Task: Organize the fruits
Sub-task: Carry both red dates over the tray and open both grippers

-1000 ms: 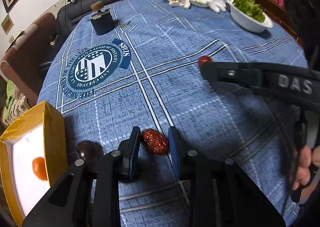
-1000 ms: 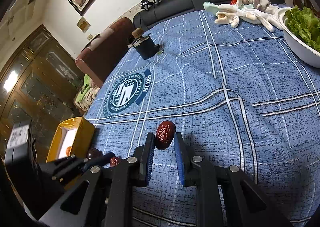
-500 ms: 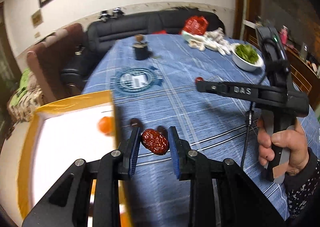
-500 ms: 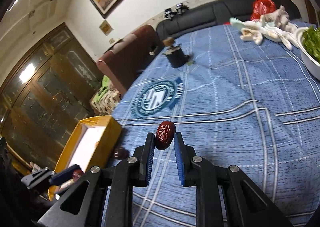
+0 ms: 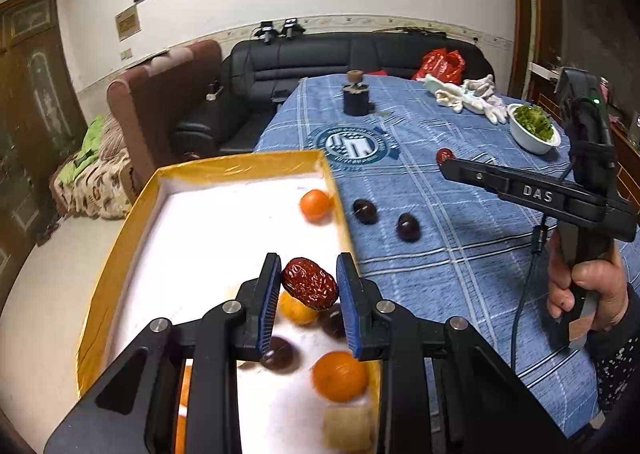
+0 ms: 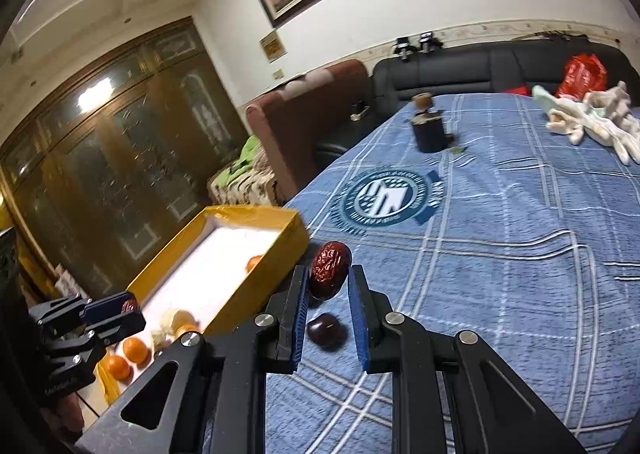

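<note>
While left gripper (image 5: 308, 286) is hanging over yellow box (image 5: 120, 254), clamping red date (image 5: 310, 288), right gripper (image 6: 329, 286) is pinching second date (image 6: 330, 268) above bench (image 6: 500, 274). Step: dropping off. Next, probably: left jaws opening over box floor, avoiding oranges (image 5: 340, 376); two dark plums (image 5: 408, 227) waiting on bench.

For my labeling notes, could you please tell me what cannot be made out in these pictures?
- Left wrist view: the left gripper, shut on a red date, hides fruit in the near end of the yellow box.
- Left wrist view: the pale block near the bottom is blurred.
- Right wrist view: the box's near end is cut off behind the gripper bodies.
</note>
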A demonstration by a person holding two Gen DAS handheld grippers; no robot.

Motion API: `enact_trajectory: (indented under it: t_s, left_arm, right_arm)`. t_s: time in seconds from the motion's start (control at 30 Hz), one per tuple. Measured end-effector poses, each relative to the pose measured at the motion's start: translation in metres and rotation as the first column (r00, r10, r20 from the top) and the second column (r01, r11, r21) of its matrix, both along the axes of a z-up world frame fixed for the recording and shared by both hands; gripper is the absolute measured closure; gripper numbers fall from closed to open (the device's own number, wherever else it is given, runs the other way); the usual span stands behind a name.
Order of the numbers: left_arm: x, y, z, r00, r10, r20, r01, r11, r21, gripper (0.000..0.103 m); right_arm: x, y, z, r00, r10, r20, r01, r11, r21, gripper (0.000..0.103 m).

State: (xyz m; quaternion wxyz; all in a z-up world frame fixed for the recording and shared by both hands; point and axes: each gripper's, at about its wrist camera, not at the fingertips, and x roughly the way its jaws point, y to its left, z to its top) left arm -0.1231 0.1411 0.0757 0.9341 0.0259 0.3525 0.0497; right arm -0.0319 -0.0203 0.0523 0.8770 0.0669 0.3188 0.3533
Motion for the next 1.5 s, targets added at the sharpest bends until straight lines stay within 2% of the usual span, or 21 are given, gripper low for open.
enact_trajectory:
  t_s: [0.4,0.6,0.93,1.13,1.5]
  left_arm:
    - [-0.020,0.029,-0.008,0.998,0.068,-0.006,-0.068,0.998,-0.007,0.077]
    - [-0.022,0.035,-0.014,0.997,0.069,-0.019,-0.069,0.998,-0.013,0.077]
    - [-0.031,0.055,-0.029,0.993,0.110,-0.048,-0.110,0.994,0.004,0.077]
    - [-0.033,0.061,-0.034,0.991,0.125,-0.052,-0.124,0.992,0.010,0.077]
    - [-0.033,0.064,-0.039,0.989,0.134,-0.063,-0.133,0.991,0.017,0.077]
  right_arm:
    - [-0.034,0.033,0.001,0.987,0.150,0.058,-0.148,0.988,-0.029,0.083]
    - [-0.042,0.048,0.005,0.982,0.186,0.042,-0.185,0.982,-0.045,0.083]
    - [-0.074,0.102,0.003,0.957,0.291,0.012,-0.289,0.953,-0.096,0.083]
    - [-0.087,0.119,-0.010,0.948,0.317,-0.009,-0.316,0.940,-0.127,0.083]
    - [-0.086,0.129,-0.020,0.944,0.327,-0.049,-0.330,0.933,-0.144,0.082]
